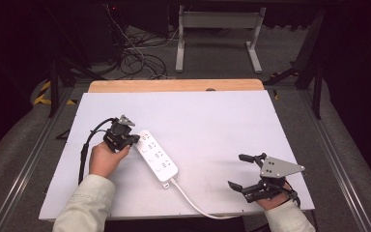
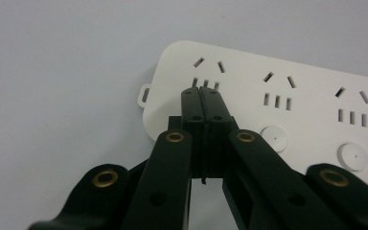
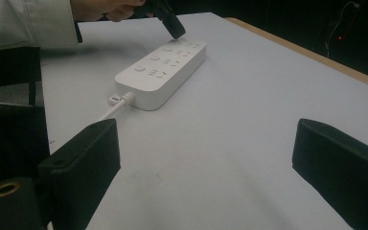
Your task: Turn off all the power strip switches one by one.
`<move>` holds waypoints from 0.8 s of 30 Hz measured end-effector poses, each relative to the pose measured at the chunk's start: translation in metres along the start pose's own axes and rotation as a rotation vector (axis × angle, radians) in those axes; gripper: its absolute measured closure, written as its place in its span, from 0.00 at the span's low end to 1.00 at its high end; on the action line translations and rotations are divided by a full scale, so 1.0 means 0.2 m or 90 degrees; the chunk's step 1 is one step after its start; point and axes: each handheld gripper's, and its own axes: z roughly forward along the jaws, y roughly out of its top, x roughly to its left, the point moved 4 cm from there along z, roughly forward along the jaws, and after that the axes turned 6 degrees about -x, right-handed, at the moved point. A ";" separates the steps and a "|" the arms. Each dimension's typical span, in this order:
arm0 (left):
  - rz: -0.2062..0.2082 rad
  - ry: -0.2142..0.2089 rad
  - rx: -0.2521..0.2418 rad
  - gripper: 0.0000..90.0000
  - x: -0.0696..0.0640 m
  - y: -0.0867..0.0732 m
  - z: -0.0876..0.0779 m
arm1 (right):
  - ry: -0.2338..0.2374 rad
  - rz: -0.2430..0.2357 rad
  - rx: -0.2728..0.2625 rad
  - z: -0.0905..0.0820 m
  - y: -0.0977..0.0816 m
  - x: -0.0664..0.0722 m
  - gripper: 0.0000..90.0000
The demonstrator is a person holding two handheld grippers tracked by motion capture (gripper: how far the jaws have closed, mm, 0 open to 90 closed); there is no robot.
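A white power strip with three socket groups and round buttons lies slantwise on the white table, its cable trailing to the front edge. My left gripper is shut with nothing between the jaws. Its tips sit over the strip's far end socket, touching or just above it. The left gripper view has the closed jaws pointing at the strip. My right gripper rests near the front right of the table, open and empty. From it, the strip and the left gripper appear farther off.
The white table top has a wooden strip along its far edge. Behind it stand a white table frame and loose cables on the floor. A dark object lies at the left in the right gripper view.
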 end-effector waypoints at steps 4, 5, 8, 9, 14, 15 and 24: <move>-0.006 -0.008 -0.010 1.00 0.00 0.00 0.00 | -0.001 0.001 0.000 0.00 0.00 0.00 0.11; -0.008 -0.011 -0.013 1.00 0.00 0.00 0.01 | 0.000 0.001 0.000 0.00 0.00 0.00 0.11; -0.009 -0.013 -0.012 1.00 0.01 -0.01 0.01 | 0.000 -0.001 0.000 0.00 0.00 0.00 0.11; -0.009 -0.013 -0.012 1.00 0.01 -0.01 0.01 | 0.000 0.000 0.000 0.00 0.00 0.00 0.11; -0.005 -0.006 -0.016 1.00 -0.01 -0.01 0.02 | 0.000 -0.002 0.002 0.00 0.00 0.00 0.11; -0.003 -0.001 -0.017 1.00 -0.01 -0.01 0.03 | -0.001 -0.002 0.003 0.00 0.00 0.00 0.11; -0.007 -0.002 -0.026 1.00 -0.02 -0.01 0.03 | -0.001 -0.002 0.002 0.00 0.00 0.00 0.11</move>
